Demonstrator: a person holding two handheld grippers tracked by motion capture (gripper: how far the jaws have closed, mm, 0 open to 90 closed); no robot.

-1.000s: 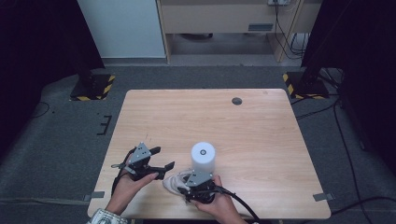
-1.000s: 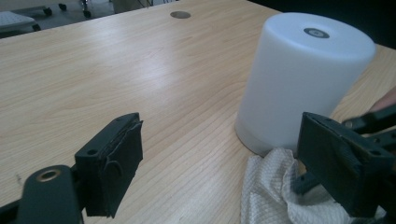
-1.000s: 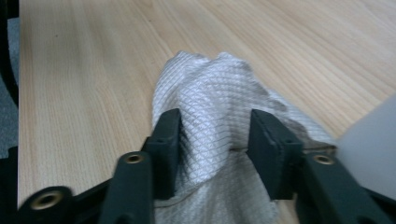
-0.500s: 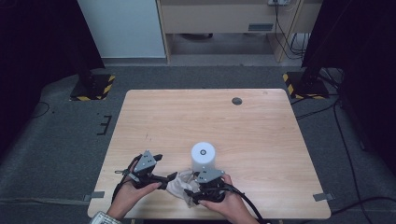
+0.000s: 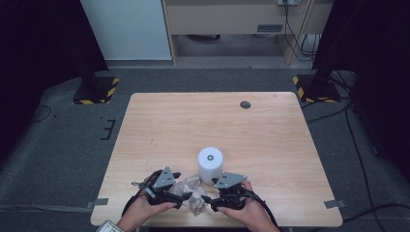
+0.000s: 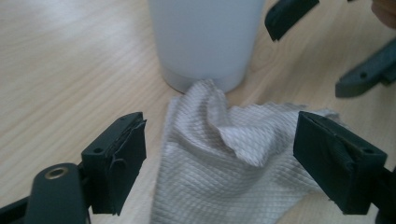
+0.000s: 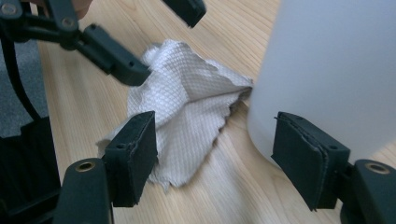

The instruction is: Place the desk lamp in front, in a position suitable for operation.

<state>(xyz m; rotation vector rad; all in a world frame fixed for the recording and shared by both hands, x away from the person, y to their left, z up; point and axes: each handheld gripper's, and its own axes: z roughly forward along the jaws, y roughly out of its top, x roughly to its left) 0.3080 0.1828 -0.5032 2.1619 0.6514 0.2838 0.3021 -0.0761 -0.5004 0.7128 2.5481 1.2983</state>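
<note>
risk: we could tip the white cup (image 5: 210, 164) | cloth (image 6: 224, 158) touches its base, between both grippers | left gripper (image 6: 219, 154) apart, just closing a bit, nothing pinched | right gripper (image 7: 224, 158) apart, empty

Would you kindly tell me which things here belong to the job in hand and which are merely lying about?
In hand:
- crumpled white textured cloth, between both open claws
- white cylindrical container, its base touching the cloth
- left claw
- right claw

Lying about:
- small dark round disc at the far side of the light wooden table
</note>
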